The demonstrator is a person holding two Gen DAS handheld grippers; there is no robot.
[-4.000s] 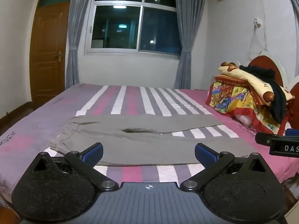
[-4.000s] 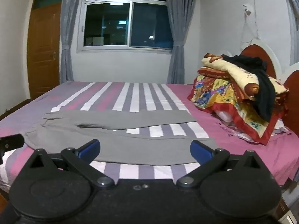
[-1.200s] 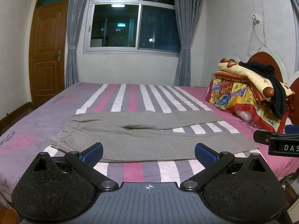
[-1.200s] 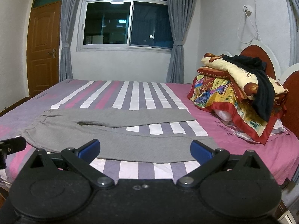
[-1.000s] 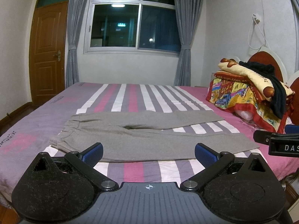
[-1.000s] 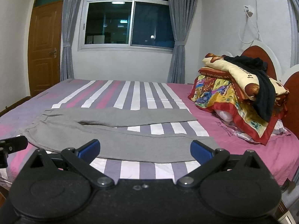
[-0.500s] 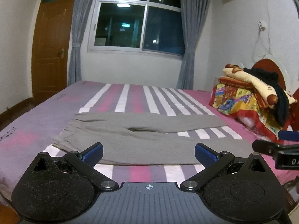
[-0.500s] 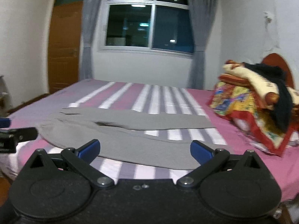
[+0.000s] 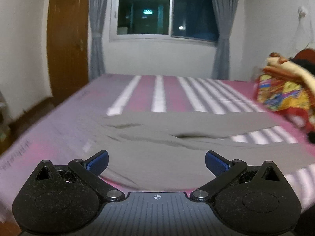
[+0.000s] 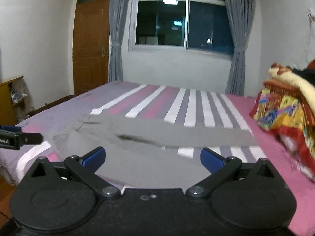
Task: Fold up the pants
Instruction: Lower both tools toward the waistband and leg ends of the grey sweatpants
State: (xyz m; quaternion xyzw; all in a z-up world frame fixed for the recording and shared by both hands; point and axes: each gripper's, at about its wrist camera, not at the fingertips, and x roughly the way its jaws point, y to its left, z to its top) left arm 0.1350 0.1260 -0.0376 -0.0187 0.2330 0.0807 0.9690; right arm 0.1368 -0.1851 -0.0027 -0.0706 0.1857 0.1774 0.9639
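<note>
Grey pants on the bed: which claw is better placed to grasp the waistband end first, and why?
Probably the left claw: open, with the pants waistband just ahead. The right claw, also open, faces the legs, waistband off to its left.

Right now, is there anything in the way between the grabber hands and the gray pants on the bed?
No, nothing visible is in the way. The gray pants lie flat on the striped bed, right ahead of the open left gripper and open right gripper. The pile of colorful bedding sits off to the side.
</note>
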